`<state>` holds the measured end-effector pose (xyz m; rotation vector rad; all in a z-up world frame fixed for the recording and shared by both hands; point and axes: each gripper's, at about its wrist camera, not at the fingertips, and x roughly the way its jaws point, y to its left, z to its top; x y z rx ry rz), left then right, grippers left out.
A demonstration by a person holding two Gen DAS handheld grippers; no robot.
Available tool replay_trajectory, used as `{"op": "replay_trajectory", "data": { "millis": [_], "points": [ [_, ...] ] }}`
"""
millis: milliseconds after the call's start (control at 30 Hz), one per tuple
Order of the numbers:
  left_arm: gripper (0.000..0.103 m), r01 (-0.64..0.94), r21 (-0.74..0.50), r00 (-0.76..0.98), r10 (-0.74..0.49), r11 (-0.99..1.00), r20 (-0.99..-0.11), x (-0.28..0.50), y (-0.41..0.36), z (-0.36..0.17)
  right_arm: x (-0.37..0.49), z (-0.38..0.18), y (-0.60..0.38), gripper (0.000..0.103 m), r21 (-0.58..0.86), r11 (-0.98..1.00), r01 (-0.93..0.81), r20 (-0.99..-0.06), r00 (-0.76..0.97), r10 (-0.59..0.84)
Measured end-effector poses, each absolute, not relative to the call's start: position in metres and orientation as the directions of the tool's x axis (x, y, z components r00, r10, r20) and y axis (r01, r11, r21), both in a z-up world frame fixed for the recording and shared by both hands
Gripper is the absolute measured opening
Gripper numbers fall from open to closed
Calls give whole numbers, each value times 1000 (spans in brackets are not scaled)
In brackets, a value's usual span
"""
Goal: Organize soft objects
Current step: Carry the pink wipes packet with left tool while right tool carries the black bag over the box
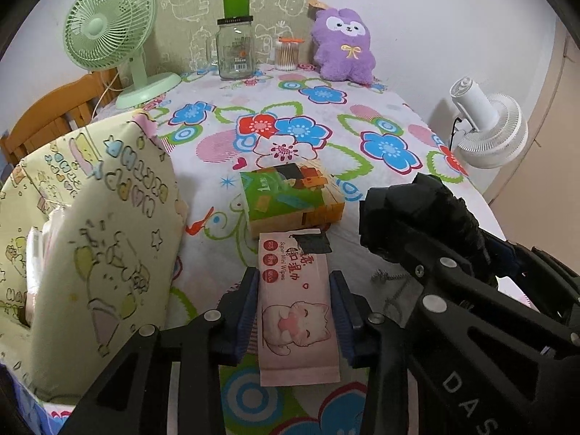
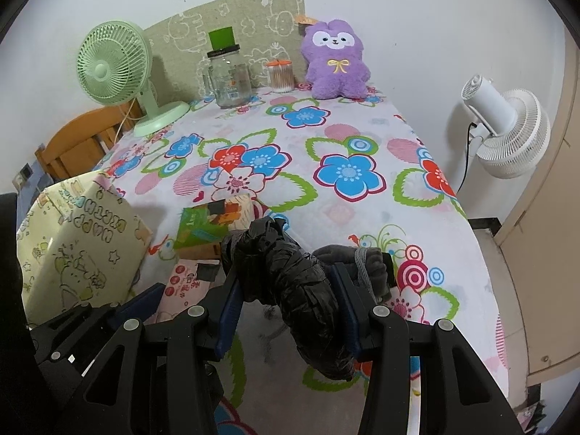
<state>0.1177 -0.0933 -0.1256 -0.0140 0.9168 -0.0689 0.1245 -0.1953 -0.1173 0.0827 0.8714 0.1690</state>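
Observation:
My left gripper (image 1: 295, 290) is shut on a pink wet-wipes pack (image 1: 297, 311) with a cat picture, its pads pressing both long sides just above the flowered tablecloth (image 1: 380, 137). My right gripper (image 2: 286, 290) is shut on a black plastic-wrapped bundle (image 2: 286, 275); in the left wrist view that bundle (image 1: 417, 210) hangs at the right. A grey rolled cloth tied with cord (image 2: 366, 264) lies right beside the right finger. A purple plush toy (image 1: 344, 47) leans on the far wall. At the left stands a yellow cartoon-print box (image 1: 90, 235), open at the top.
A green and orange tissue box (image 1: 290, 195) lies just beyond the wipes pack. At the back stand a green desk fan (image 1: 108, 29), a glass jar (image 1: 233, 50) and a cotton-swab tub (image 1: 288, 54). A white fan (image 1: 489, 130) stands off the table's right edge.

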Motion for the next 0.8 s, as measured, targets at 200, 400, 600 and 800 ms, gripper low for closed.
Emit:
{"op": "replay_trajectory", "data": {
  "millis": [200, 400, 600, 800],
  "points": [
    [39, 60, -35, 630, -65, 998, -774, 106, -93, -116, 114, -108, -195, 51, 152, 982, -116, -742, 642, 191],
    [39, 72, -27, 654, -67, 997, -753, 94, -94, -103, 102, -95, -195, 51, 145, 984, -104, -727, 664, 177],
    [39, 85, -22, 674, -74, 996, -735, 84, -95, -88, 91, -79, -197, 51, 143, 985, -95, -710, 683, 169],
    [39, 106, -11, 698, -82, 994, -712, 75, -98, -71, 81, -60, -198, 51, 151, 984, -97, -688, 704, 175]
  ]
}}
